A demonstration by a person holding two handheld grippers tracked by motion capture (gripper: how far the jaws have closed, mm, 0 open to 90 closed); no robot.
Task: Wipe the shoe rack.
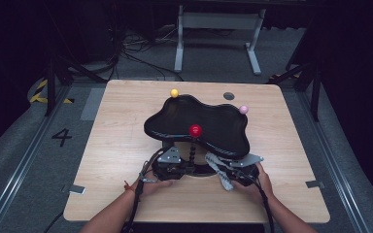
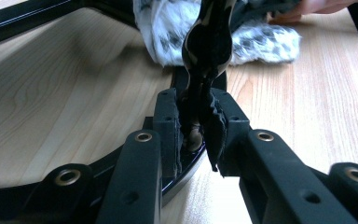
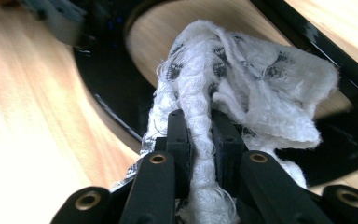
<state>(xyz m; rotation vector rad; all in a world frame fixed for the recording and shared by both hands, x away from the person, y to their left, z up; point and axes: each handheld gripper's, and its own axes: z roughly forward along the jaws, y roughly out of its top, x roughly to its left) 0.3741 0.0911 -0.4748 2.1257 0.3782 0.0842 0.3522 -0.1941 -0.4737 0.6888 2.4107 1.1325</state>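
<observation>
- Cloth (image 3: 242,88) is bunching between your right tool's (image 3: 200,135) clenched jaws, ready for wiping the black stand (image 1: 196,121) just ahead.
- Your left tool (image 2: 198,126) is clamping the stand's beaded stem (image 2: 207,42), steadying it on the bench (image 1: 126,145).

Black tray (image 1: 199,121) probably blocks forward reach; table (image 1: 116,160) sides open.

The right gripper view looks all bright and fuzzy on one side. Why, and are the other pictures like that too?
In the right gripper view, light washes out the table at left, while the white cloth looks fairly sharp. In the left gripper view, glare whitens the wood near the jaws and the far cloth blurs. The high view is dim, with dark surroundings and a lit table.
</observation>
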